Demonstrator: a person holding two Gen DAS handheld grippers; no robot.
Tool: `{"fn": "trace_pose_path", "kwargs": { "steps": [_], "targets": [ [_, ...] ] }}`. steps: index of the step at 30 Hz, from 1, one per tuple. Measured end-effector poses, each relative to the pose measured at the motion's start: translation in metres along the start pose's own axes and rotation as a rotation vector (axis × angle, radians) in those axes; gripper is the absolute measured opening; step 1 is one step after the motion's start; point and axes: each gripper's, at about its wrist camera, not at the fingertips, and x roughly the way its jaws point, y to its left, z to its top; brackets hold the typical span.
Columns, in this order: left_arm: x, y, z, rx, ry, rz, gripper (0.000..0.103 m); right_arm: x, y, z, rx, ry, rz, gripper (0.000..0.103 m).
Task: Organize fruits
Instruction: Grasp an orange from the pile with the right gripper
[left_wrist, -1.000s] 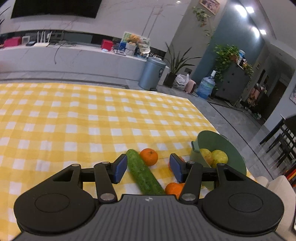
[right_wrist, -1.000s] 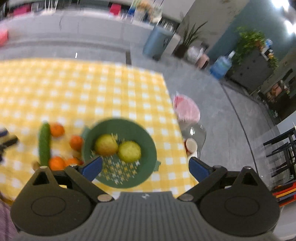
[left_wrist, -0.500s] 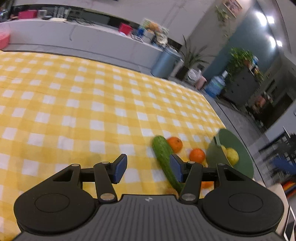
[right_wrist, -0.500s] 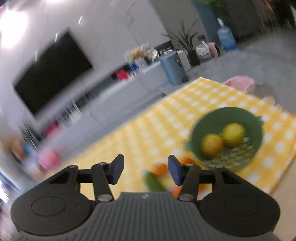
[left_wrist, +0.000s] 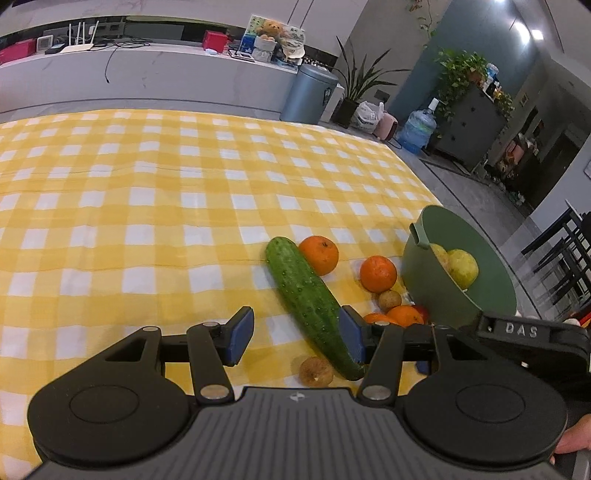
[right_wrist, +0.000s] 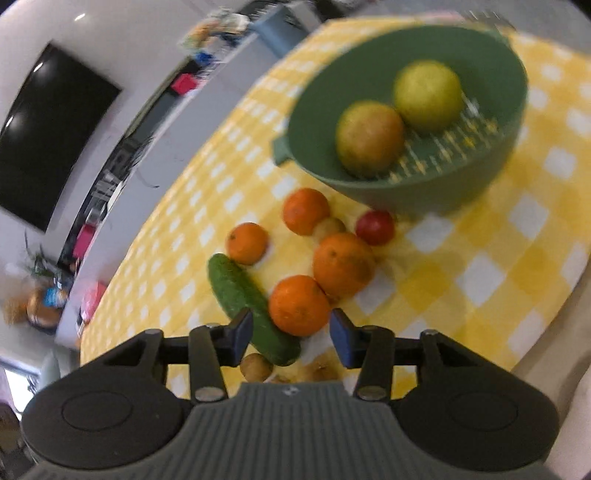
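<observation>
Orange fruit (right_wrist: 299, 304) lies on the yellow cloth (left_wrist: 147, 206) near the green bowl (right_wrist: 509, 122), w/ right gripper (right_wrist: 291, 334) released around it, left gripper (left_wrist: 295, 339) empty; next: clench, lift to bowl

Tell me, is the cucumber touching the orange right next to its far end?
Touching. In the left wrist view the far orange sits pressed against the cucumber near its far tip, with no strip of yellow cloth between them.
</observation>
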Motion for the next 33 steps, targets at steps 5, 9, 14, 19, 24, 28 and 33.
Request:
{"fn": "trace_pose_path", "kwargs": {
  "steps": [5,9,14,19,24,28,33],
  "targets": [
    [0.007,-0.003,-0.005,0.019,0.031,0.005,0.062,0.013,0.004,-0.004,0.083,-0.019,0.001,0.049],
    [0.009,-0.001,-0.006,0.02,0.042,0.01,0.062,0.036,-0.001,-0.01,0.159,-0.032,-0.054,0.049],
    [0.014,0.001,-0.005,0.01,0.068,0.028,0.063,0.048,-0.001,-0.014,0.201,-0.087,-0.02,0.042],
    [0.014,0.002,-0.005,0.002,0.069,0.034,0.063,0.047,-0.001,-0.012,0.127,-0.068,-0.004,0.041],
    [0.013,0.0,-0.005,0.007,0.056,0.059,0.063,0.032,-0.013,-0.001,0.008,0.0,0.09,0.041],
    [0.015,-0.001,-0.005,0.011,0.059,0.074,0.063,0.011,-0.007,0.01,-0.191,0.077,0.115,0.041],
    [0.018,-0.004,-0.006,0.028,0.061,0.092,0.063,-0.005,0.002,0.011,-0.412,0.057,-0.149,0.042]
  ]
}}
